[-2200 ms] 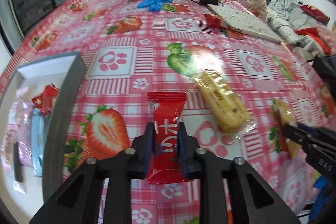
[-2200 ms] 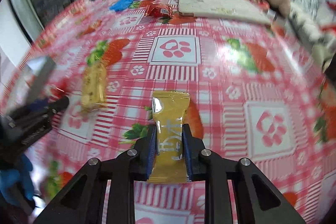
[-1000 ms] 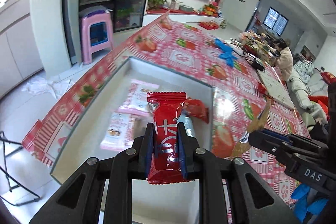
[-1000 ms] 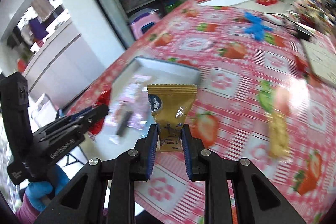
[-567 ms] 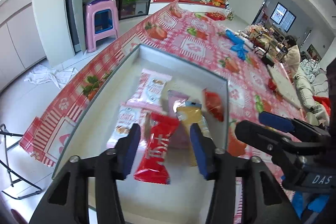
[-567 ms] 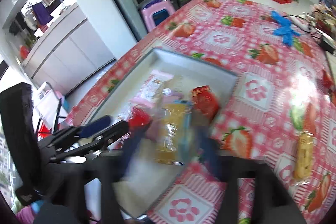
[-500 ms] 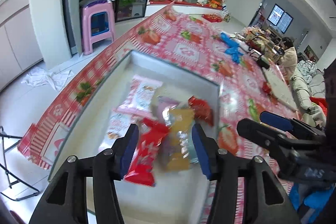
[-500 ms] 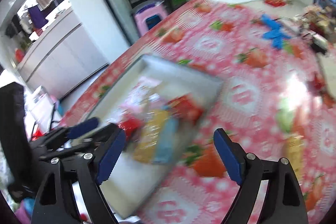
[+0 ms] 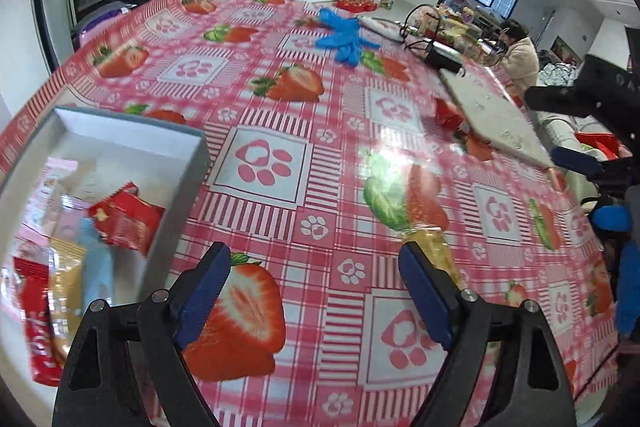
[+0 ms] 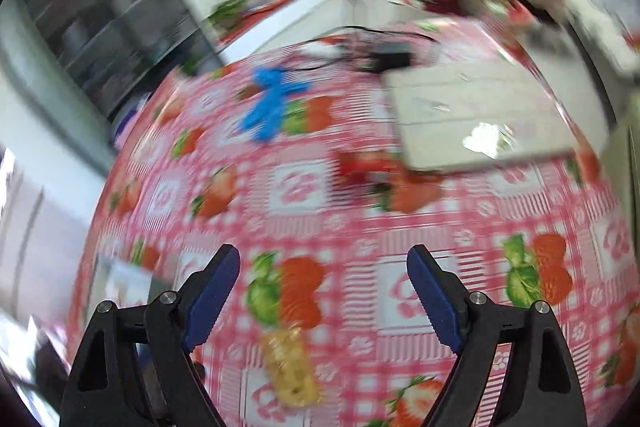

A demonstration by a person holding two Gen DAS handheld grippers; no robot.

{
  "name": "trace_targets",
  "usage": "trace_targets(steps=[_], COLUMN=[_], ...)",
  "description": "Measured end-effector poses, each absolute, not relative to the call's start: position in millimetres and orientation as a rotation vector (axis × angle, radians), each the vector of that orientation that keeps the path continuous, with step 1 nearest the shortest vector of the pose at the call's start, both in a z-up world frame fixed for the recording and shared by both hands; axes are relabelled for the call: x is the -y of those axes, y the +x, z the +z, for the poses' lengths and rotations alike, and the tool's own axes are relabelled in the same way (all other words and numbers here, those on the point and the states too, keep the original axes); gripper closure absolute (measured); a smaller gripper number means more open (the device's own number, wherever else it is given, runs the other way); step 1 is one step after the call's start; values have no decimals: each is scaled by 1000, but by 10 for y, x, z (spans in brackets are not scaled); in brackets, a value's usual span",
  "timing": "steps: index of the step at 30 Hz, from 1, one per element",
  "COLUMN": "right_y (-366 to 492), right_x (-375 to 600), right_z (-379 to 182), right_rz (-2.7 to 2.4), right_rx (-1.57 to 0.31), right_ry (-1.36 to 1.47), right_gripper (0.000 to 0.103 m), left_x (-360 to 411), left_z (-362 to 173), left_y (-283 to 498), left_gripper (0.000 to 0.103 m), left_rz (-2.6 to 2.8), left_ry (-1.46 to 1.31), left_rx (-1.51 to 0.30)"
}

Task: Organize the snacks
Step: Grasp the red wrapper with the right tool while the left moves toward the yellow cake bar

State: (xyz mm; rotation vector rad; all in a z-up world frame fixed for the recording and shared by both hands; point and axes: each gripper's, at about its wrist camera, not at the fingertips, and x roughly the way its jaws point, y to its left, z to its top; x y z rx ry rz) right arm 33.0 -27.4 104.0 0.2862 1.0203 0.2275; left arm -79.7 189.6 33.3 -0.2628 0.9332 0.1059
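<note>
With both the left hand-held gripper [image 9: 314, 293] and right hand-held gripper [image 10: 323, 293] spread and empty, straddle the yellow snack bar [image 10: 291, 369], seemingly mid-bench, across its width before pinching.

Red-pink checked tablecloth [image 9: 320, 131] — strawberry print — blue gloves [image 9: 344, 37].

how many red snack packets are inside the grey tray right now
2 that I can make out. One crumpled red packet lies against the tray's right wall; a long red packet lies at the near left edge. Blur and the frame edge may hide others.
</note>
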Motion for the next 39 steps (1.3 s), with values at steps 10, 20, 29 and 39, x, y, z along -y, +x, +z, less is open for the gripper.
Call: trace_targets(steps=[10, 20, 29, 39], right_y=[794, 1243, 1271, 372], right_x=[167, -335, -280, 188], right_z=[561, 415, 172, 194], right_rz=[181, 133, 137, 226], right_rx=[-960, -858, -939, -1036], right_ry=[302, 56, 70, 72], right_gripper=[16, 17, 61, 63], left_x=[-1887, -1769, -1768, -1769], left_z=[67, -62, -58, -58], left_y=[-756, -635, -638, -639], left_gripper=[7, 0, 0, 0], left_rz=[147, 165, 164, 164], left_ry=[-143, -58, -59, -59], left_rx=[-865, -943, -943, -943])
